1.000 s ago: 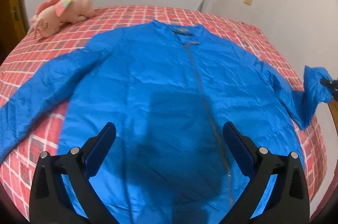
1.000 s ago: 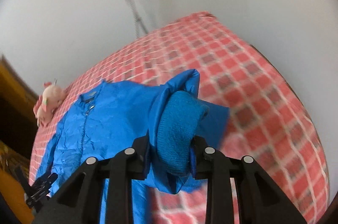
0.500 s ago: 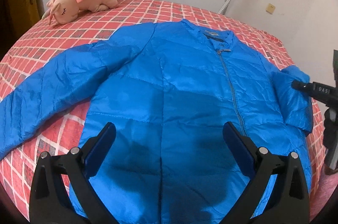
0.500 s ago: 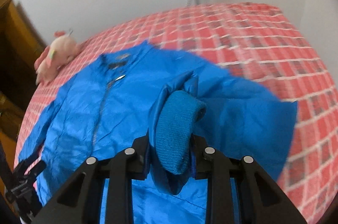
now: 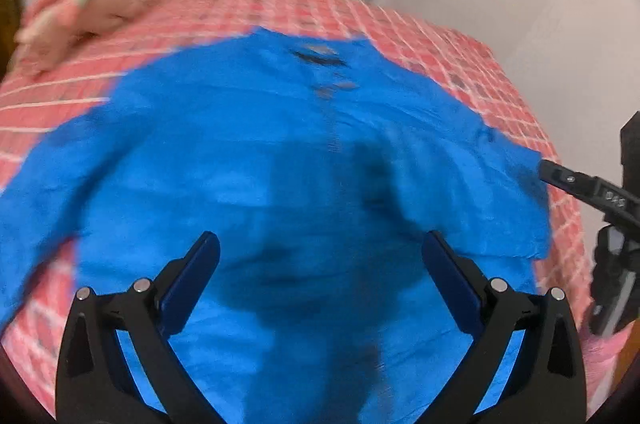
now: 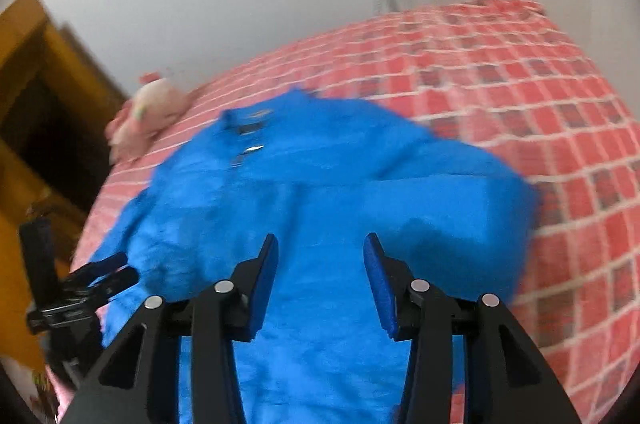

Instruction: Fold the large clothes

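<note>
The plush unicorn [image 5: 76, 11] lies at the far left corner of the bed [image 5: 460, 51], well apart from the work. The blue puffer jacket [image 5: 280, 163] lies front up across the red checked bedspread, collar toward the wall, its left sleeve [image 5: 36, 191] stretched out flat toward the bed's left edge. The left hand-held gripper [image 5: 320, 264] hovers over the lower front, jaws wide apart and holding nothing. That sleeve looks like the next part to fold: it is best pinched near the cuff and carried across the chest, kept low so the slippery shell does not drag the body askew. To the right, the right sleeve [image 6: 460, 191] appears folded in over the jacket. The right hand-held gripper [image 6: 320, 260] hangs above the hem, jaws parted and empty. Behind stand a pale wall and, on the left in the right wrist view, a yellow-brown wooden door frame [image 6: 48, 71].
</note>
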A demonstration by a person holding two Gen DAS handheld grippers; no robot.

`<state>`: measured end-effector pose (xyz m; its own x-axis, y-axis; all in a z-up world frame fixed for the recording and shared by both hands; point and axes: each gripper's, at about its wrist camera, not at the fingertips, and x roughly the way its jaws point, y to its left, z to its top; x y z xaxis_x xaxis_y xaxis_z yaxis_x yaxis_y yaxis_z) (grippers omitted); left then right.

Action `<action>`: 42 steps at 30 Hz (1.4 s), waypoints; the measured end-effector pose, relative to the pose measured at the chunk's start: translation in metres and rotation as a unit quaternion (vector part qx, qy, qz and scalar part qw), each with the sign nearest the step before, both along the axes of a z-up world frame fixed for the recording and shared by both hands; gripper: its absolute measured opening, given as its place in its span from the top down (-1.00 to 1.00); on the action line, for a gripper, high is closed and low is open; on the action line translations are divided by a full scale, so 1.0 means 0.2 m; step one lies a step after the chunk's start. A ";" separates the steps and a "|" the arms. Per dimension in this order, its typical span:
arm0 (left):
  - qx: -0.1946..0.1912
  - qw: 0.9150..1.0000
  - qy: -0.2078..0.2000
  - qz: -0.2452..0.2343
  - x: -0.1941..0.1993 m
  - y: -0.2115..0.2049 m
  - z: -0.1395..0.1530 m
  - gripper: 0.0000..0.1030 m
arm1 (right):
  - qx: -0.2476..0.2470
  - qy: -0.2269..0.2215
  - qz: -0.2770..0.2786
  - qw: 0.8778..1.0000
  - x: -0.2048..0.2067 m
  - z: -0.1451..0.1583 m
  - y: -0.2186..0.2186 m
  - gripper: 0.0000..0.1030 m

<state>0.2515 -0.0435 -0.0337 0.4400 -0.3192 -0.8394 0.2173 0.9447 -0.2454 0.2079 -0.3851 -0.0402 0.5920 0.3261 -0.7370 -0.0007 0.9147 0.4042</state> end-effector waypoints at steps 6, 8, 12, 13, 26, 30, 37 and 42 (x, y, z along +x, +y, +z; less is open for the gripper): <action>-0.030 0.997 0.063 -0.022 0.23 -0.27 -0.18 -0.92 | -0.006 -0.008 -0.040 0.999 0.00 0.00 -0.17 0.12; -0.043 0.996 0.072 -0.021 0.28 -0.31 -0.22 -0.74 | -0.008 -0.009 -0.045 0.999 0.00 0.00 -0.20 0.12; -0.040 0.997 0.064 -0.029 0.31 -0.38 -0.27 0.07 | -0.001 -0.002 -0.045 0.999 0.04 -0.03 -0.20 0.12; -0.043 0.997 0.063 -0.031 0.31 -0.38 -0.27 0.11 | -0.002 -0.001 -0.044 0.999 0.05 -0.03 -0.20 0.12; -0.049 0.995 -0.057 0.058 0.22 0.15 0.10 0.54 | 0.073 -0.047 0.006 0.996 0.02 0.03 -0.17 0.12; -0.014 0.992 -0.070 0.107 0.23 0.37 0.11 0.52 | 0.071 -0.033 0.032 0.996 0.07 -0.03 -0.07 0.12; -0.021 0.991 -0.015 0.131 0.31 0.51 -0.10 0.44 | 0.036 0.025 0.056 0.997 0.16 -0.22 0.10 0.15; -0.039 0.989 0.025 0.141 0.32 0.57 -0.22 0.25 | 0.040 0.059 0.057 0.996 0.19 -0.34 0.10 0.19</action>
